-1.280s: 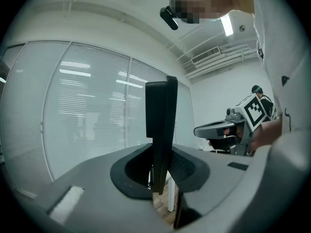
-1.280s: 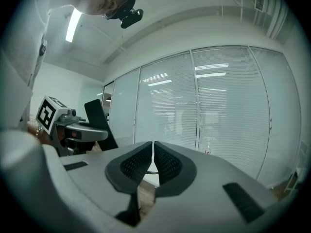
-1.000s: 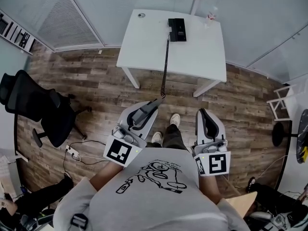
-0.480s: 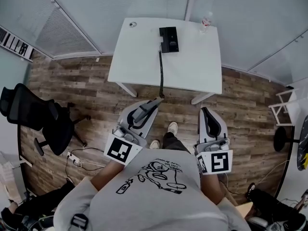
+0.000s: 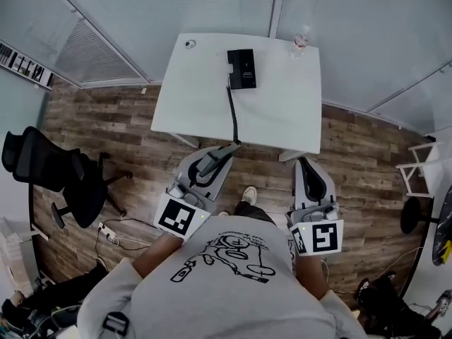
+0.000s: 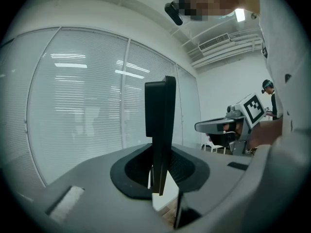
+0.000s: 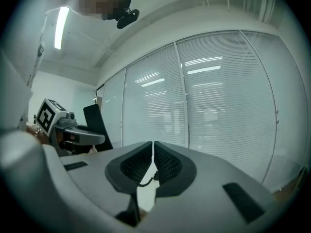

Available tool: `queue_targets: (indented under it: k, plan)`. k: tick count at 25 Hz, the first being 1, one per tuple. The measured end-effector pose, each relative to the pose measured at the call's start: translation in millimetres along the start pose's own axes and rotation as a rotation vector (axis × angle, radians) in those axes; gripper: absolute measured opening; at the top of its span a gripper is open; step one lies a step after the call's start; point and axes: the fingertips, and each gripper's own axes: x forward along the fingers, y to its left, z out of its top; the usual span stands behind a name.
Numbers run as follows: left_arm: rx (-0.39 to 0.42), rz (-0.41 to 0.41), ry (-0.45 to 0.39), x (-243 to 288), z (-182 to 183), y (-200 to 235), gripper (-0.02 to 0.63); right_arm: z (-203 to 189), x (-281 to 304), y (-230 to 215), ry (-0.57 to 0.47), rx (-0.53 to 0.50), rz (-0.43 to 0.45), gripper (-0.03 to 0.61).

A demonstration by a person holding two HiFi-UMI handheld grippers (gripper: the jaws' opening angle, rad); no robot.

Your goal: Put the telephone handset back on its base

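The black telephone base (image 5: 241, 69) lies on the white table (image 5: 282, 111) ahead. Its coiled cord (image 5: 232, 119) runs off the near table edge to the black handset (image 6: 160, 125). My left gripper (image 5: 226, 149) is shut on that handset, which stands on edge between the jaws in the left gripper view. The left gripper hangs over the floor just short of the table's near edge. My right gripper (image 5: 304, 163) is beside it at the same distance, shut with nothing in it; its pads (image 7: 165, 161) meet in the right gripper view.
A small bottle (image 5: 300, 42) stands at the table's far right corner and a round fitting (image 5: 188, 44) at its far left. A black office chair (image 5: 53, 171) and a power strip (image 5: 106, 225) are on the left. Glass walls with blinds surround the table.
Both grippers have advanced toward the table together; the table now sits lower and nearer in the head view. The cord hangs shorter. Both grips are unchanged.
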Motion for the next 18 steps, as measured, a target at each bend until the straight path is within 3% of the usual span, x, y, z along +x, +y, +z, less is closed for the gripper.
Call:
queue_targets:
  k: [10, 18]
  plan:
    - [-0.005, 0.029, 0.023, 47, -4, 2, 0.074, -4, 19, -49, 0.012, -0.004, 0.029, 0.011]
    - [-0.015, 0.045, 0.035, 64, -8, 10, 0.074, -11, 40, -57, 0.021, 0.009, 0.062, 0.011]
